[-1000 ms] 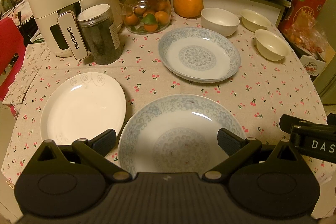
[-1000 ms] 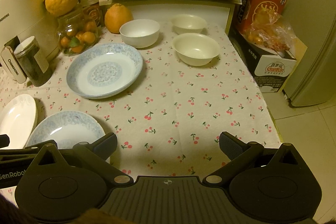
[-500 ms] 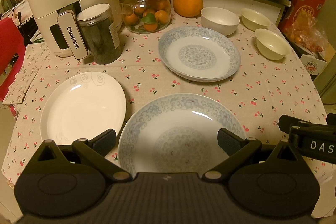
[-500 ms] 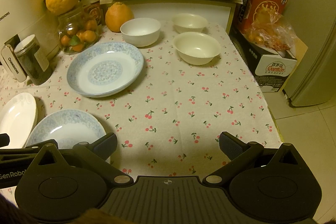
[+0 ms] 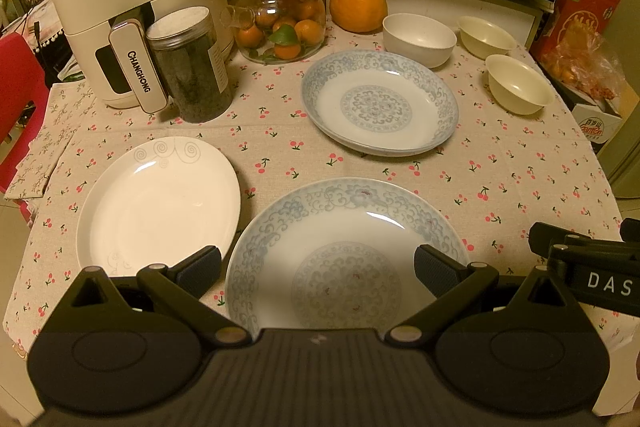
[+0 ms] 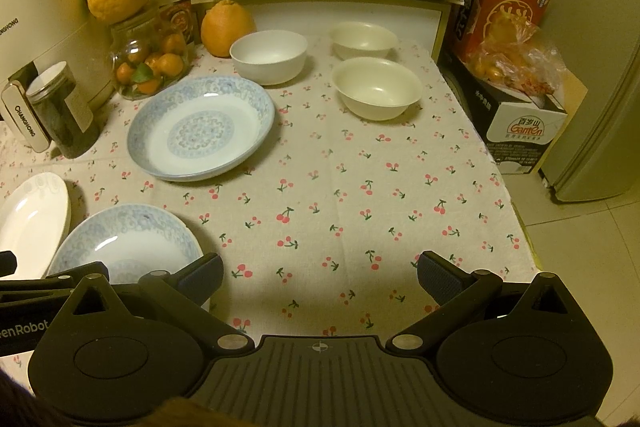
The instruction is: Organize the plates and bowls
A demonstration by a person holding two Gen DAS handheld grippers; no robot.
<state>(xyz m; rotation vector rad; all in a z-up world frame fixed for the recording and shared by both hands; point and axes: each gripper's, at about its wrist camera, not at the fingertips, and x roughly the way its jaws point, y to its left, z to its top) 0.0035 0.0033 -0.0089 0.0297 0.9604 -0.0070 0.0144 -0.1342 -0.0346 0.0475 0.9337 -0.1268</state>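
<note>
Directly below the spread, empty left gripper point(image 5: 318, 267) the near blue-patterned plate point(image 5: 344, 251) lies ungrasped, the right gripper point(image 6: 320, 277) likewise spread over bare tablecloth point(image 6: 360, 187), so no stacking is judged begun and a rim grasp is called for.

Your left gripper point(image 5: 316, 269) and right gripper point(image 6: 320, 273) are matte black, with ribbed bases, round side housings, silver pivot screws, textured pads and white lettering.
</note>
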